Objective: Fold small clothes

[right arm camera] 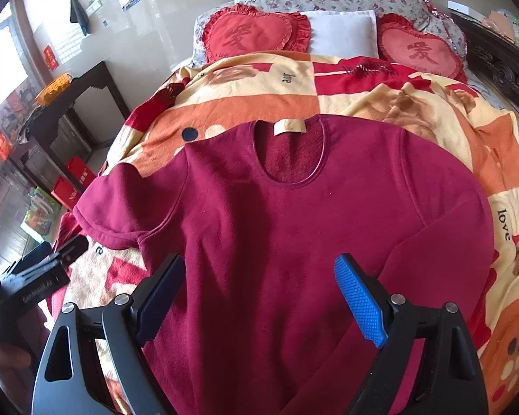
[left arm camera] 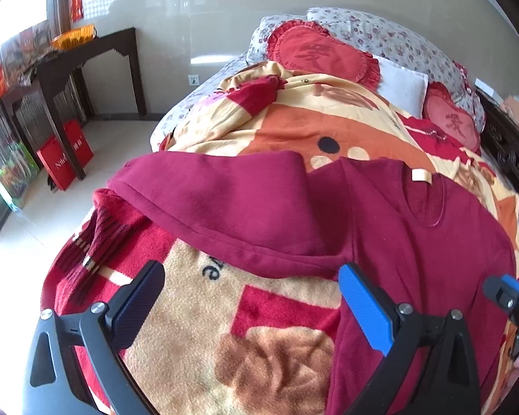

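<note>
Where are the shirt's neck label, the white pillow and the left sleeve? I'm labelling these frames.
neck label (right arm camera: 289, 126): right wrist view, middle of the cream tag.
white pillow (right arm camera: 342, 31): right wrist view, its front face.
left sleeve (left arm camera: 225, 204): left wrist view, mid-sleeve fabric.

shirt (right arm camera: 276, 214) flat on blanket (right arm camera: 380, 103) | right gripper (right arm camera: 259, 276) open, apparently above

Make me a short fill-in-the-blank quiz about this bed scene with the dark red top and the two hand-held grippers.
1. The dark red top lies spread on a patterned ____ that covers the bed.
2. The cream label sits just inside the top's ____.
3. The right hand-held gripper hovers over the top with its jaws ____.
4. Near the head of the bed, a white pillow sits between two red ____-shaped cushions.

Missing words: blanket; neckline; open; heart
</note>
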A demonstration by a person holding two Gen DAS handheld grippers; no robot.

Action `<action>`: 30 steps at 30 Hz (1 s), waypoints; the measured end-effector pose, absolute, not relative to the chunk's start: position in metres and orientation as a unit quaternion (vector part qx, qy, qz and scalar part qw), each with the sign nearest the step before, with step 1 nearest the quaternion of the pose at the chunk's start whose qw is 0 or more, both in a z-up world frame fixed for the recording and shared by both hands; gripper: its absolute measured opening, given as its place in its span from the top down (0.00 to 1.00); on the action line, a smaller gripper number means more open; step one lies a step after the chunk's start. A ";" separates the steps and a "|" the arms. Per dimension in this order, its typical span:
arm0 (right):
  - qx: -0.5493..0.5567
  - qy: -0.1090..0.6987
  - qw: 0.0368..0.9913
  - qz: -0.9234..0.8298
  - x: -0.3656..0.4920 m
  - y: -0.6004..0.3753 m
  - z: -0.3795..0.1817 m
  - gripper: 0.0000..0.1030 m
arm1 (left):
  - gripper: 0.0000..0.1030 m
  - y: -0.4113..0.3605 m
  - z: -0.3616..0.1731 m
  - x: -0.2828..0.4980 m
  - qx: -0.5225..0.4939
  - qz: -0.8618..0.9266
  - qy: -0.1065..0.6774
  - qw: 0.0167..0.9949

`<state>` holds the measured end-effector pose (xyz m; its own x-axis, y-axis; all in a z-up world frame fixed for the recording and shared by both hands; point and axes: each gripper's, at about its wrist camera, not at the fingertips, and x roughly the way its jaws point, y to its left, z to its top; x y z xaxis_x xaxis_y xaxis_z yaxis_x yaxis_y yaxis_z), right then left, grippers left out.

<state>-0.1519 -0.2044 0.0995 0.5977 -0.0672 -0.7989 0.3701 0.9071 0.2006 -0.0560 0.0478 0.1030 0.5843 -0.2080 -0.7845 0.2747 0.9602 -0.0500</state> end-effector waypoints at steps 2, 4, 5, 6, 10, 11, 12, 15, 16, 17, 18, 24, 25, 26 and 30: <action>0.177 0.433 0.875 -0.123 -0.151 -0.204 0.098 0.30 | 0.01 0.059 0.101 -0.044 0.022 -0.138 0.441 0.886; 0.181 0.435 0.874 -0.121 -0.149 -0.203 0.096 0.30 | 0.06 0.073 0.098 -0.029 -0.009 -0.138 0.451 0.882; 0.182 0.436 0.873 -0.121 -0.149 -0.203 0.095 0.30 | 0.09 0.081 0.096 -0.021 -0.029 -0.140 0.457 0.878; 0.182 0.437 0.873 -0.120 -0.149 -0.202 0.095 0.30 | 0.13 0.086 0.094 -0.014 -0.044 -0.141 0.461 0.875; 0.180 0.442 0.871 -0.115 -0.145 -0.199 0.091 0.30 | 0.21 0.116 0.079 0.022 -0.124 -0.133 0.488 0.854; 0.179 0.443 0.871 -0.114 -0.144 -0.198 0.091 0.30 | 0.21 0.122 0.075 0.029 -0.138 -0.129 0.493 0.849; 0.178 0.445 0.870 -0.112 -0.143 -0.197 0.090 0.30 | 0.24 0.127 0.070 0.036 -0.151 -0.121 0.499 0.845; 0.175 0.450 0.869 -0.109 -0.139 -0.194 0.087 0.30 | 0.30 0.134 0.054 0.056 -0.178 -0.117 0.514 0.831; 0.173 0.453 0.868 -0.107 -0.136 -0.193 0.085 0.30 | 0.31 0.135 0.049 0.061 -0.185 -0.115 0.518 0.827; 0.173 0.455 0.867 -0.106 -0.135 -0.193 0.084 0.30 | 0.32 0.135 0.045 0.065 -0.191 -0.112 0.520 0.825; 0.172 0.457 0.866 -0.105 -0.134 -0.192 0.083 0.30 | 0.34 0.137 0.041 0.069 -0.202 -0.108 0.522 0.822; 0.173 0.465 0.862 -0.103 -0.128 -0.193 0.077 0.30 | 0.34 0.138 0.036 0.082 -0.233 -0.103 0.509 0.822; 0.174 0.466 0.861 -0.103 -0.126 -0.193 0.075 0.30 | 0.36 0.138 0.036 0.083 -0.232 -0.101 0.509 0.823; 0.174 0.467 0.861 -0.102 -0.125 -0.194 0.074 0.30 | 0.39 0.136 0.035 0.085 -0.228 -0.099 0.509 0.824; 0.175 0.469 0.860 -0.100 -0.122 -0.192 0.071 0.30 | 0.73 0.136 0.036 0.087 -0.215 -0.085 0.511 0.828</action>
